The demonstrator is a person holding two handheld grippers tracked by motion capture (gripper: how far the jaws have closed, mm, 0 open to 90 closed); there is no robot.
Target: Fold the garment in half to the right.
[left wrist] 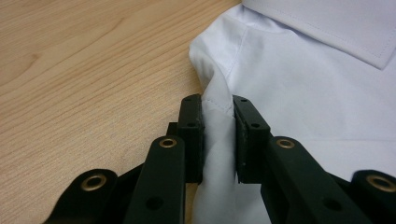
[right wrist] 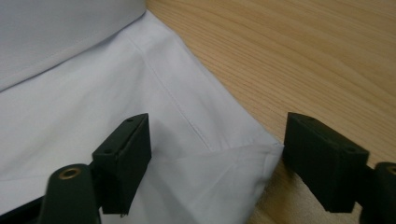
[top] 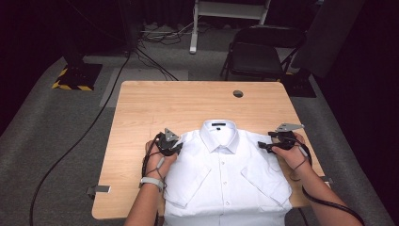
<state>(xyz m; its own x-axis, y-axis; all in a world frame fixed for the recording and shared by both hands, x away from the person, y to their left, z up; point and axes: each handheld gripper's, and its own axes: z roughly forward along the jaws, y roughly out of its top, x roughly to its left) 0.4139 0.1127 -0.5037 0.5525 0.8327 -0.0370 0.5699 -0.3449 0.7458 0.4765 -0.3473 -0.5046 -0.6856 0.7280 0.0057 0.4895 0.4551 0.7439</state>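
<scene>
Shirt (top: 226, 174), white smooth cotton, lies face up on my wood-grain worktop (top: 155, 103), sleeves folded inward. Left claw (left wrist: 217, 135) pinches a raised fold at one shoulder. Right claw (right wrist: 215, 158) stands spread, straddling the opposite shoulder corner. From above, I note the buttoned collar.

Bright overhead light on the pale wooden table (top: 141, 122), room behind sunk in darkness, white shirt (top: 226, 174) near overexposed, soft short shadows under folds, high view slightly soft, close-up gripper views crisp.
</scene>
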